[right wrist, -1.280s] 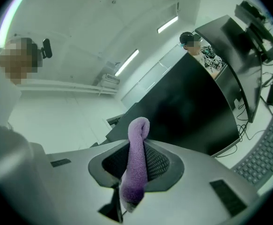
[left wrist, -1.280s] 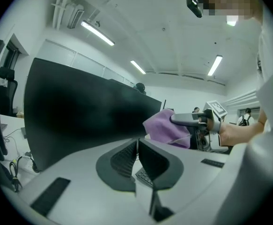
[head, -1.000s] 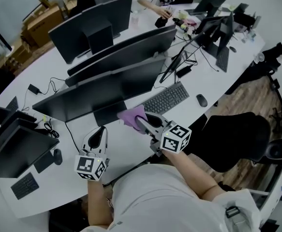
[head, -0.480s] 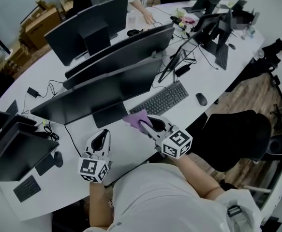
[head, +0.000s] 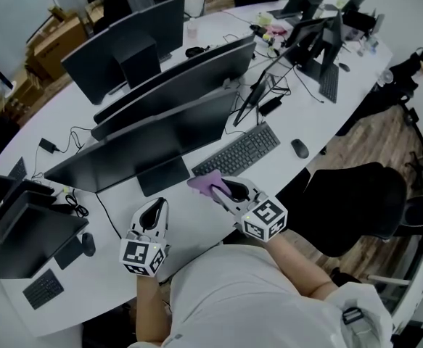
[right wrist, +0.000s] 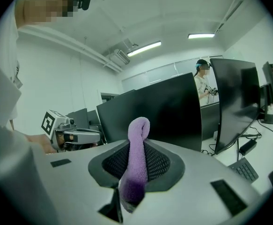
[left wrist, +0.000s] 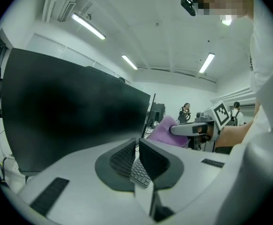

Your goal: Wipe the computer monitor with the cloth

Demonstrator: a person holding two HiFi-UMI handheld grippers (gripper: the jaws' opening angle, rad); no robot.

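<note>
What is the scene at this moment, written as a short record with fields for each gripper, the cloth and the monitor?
left gripper: jaws together, holding nothing, low over the desk
right gripper: shut on the cloth
cloth: purple, pinched between the right jaws, above the desk near the keyboard, not on the screen
monitor: dark, upright, in front of both grippers

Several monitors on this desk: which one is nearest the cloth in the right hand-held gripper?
The frontmost monitor, whose stand sits just left of the purple cloth. The other monitors stand in rows behind it.
</note>
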